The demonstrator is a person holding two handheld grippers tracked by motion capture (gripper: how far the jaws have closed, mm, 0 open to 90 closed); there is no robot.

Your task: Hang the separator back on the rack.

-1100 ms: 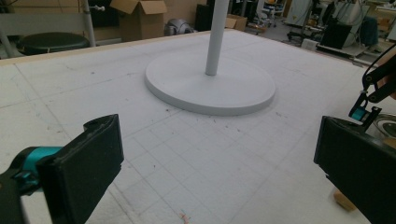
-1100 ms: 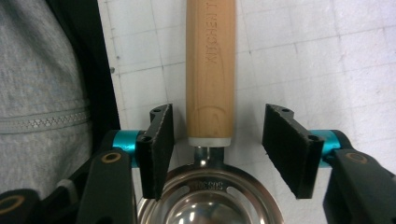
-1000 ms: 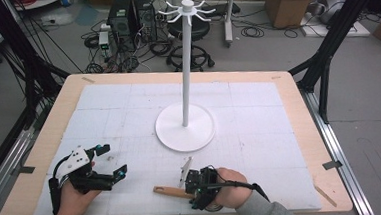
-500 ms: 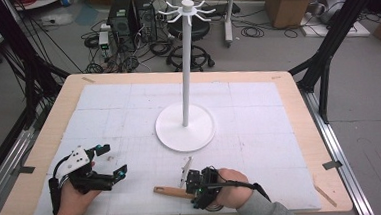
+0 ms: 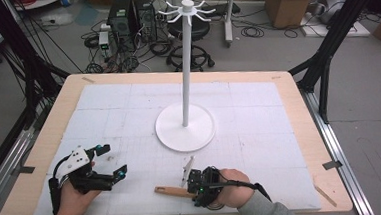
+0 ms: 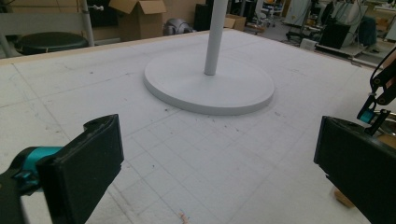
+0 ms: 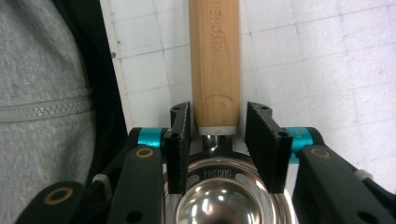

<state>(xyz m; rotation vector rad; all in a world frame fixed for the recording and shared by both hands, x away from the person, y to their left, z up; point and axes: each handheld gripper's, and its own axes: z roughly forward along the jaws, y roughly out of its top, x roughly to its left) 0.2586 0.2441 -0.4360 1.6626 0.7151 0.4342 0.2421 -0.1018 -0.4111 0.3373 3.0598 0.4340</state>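
Note:
A steel skimmer with a wooden handle (image 7: 215, 56) lies on the white mat near the table's front edge. Its handle (image 5: 169, 191) points left and its shiny bowl (image 7: 224, 196) lies under my right gripper. My right gripper (image 7: 217, 116) straddles the neck where handle meets steel. Its jaws have just been closing, and a thin gap still shows beside the right pad (image 7: 261, 140). In the high view the right gripper (image 5: 199, 181) sits at front centre. My left gripper (image 5: 110, 161) rests at front left, jaws wide open and empty (image 6: 215, 168).
A white stand (image 5: 183, 88) with a round base (image 5: 185, 130) and hooked arms at its top rises mid-table, and its base (image 6: 210, 86) lies ahead of the left jaws. The person's grey sleeve (image 7: 42, 93) is close beside the right gripper. Boxes and cables lie on the floor beyond.

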